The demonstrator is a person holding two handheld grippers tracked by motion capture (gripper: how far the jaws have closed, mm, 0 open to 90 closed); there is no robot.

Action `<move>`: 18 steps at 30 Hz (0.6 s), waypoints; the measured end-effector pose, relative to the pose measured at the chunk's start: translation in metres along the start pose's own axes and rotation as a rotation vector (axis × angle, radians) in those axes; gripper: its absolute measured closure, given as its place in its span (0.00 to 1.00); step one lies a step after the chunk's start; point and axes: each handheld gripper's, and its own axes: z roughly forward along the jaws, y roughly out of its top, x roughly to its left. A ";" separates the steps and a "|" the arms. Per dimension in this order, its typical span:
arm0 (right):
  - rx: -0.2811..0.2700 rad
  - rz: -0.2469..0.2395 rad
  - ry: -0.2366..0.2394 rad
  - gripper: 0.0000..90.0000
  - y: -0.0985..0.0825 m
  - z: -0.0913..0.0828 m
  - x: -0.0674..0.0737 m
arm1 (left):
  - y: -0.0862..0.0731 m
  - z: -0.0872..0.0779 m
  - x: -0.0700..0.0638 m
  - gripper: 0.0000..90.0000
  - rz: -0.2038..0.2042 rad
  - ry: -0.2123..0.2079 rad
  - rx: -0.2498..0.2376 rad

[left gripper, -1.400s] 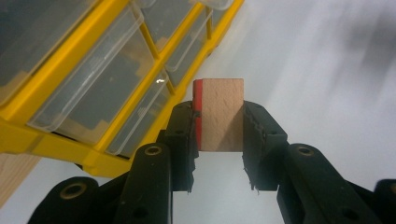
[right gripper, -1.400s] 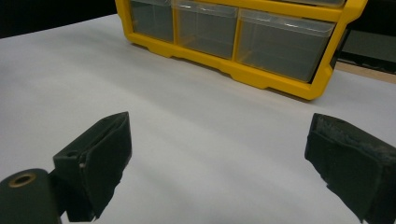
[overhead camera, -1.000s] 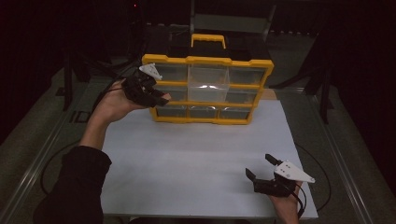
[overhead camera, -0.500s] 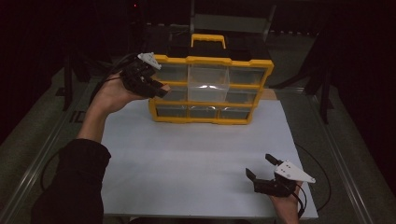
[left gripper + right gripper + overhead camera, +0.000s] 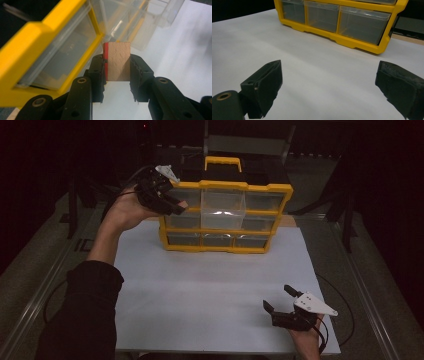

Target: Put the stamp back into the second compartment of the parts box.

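The left gripper (image 5: 117, 75) is clamping a wooden block (image 5: 118, 61) just beside the open middle drawer (image 5: 222, 209) of the yellow organizer (image 5: 225, 215), while the right gripper (image 5: 282, 302) is resting agape, well apart.

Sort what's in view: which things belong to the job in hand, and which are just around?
In the job: wooden block clamped in the left gripper; yellow drawer cabinet, one middle drawer pulled out.
Just around: right gripper, open, resting on the white table sheet.
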 end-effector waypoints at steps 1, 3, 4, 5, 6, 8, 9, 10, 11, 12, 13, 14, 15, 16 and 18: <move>0.000 0.001 0.000 0.08 0.000 0.000 0.000 | 0.003 -0.001 0.000 0.74 0.002 0.002 -0.002; -0.001 0.001 0.002 0.08 0.000 0.000 0.000 | 0.008 -0.002 0.000 0.74 0.007 -0.005 -0.007; 0.000 0.001 0.002 0.08 0.000 0.000 0.000 | 0.010 -0.003 0.000 0.74 0.016 -0.011 -0.008; -0.001 0.002 0.001 0.08 0.000 0.000 0.000 | 0.013 -0.003 0.000 0.74 0.026 -0.015 -0.008; -0.002 0.003 0.000 0.08 0.000 -0.001 -0.001 | 0.015 -0.004 0.000 0.74 0.036 -0.018 -0.007; -0.004 0.010 0.000 0.08 0.000 -0.002 -0.001 | 0.019 -0.004 0.000 0.74 0.043 -0.024 -0.012; -0.005 0.013 0.001 0.08 0.000 -0.002 -0.001 | 0.022 -0.004 0.000 0.74 0.046 -0.023 -0.014; -0.005 0.013 0.001 0.08 0.000 -0.002 -0.001 | 0.022 -0.004 0.000 0.74 0.046 -0.023 -0.014; -0.007 0.014 0.000 0.08 0.000 -0.002 -0.002 | 0.026 -0.005 0.000 0.74 0.050 -0.023 -0.014; -0.007 0.014 0.002 0.08 -0.001 -0.002 -0.001 | 0.028 -0.004 0.000 0.74 0.049 -0.021 -0.013; -0.006 0.015 0.002 0.08 -0.001 -0.002 -0.001 | 0.030 -0.004 0.000 0.74 0.053 -0.018 -0.011; -0.005 0.014 0.002 0.08 -0.001 -0.002 -0.001 | 0.032 -0.004 -0.001 0.74 0.051 -0.019 -0.013; -0.005 0.014 0.002 0.08 -0.001 -0.002 -0.001 | 0.032 -0.004 -0.001 0.74 0.051 -0.019 -0.013; -0.005 0.014 0.002 0.08 -0.001 -0.002 -0.001 | 0.035 -0.003 -0.002 0.74 0.054 -0.019 -0.018; -0.006 0.015 0.002 0.08 -0.001 -0.002 -0.001 | 0.040 -0.003 -0.005 0.74 0.059 -0.015 -0.020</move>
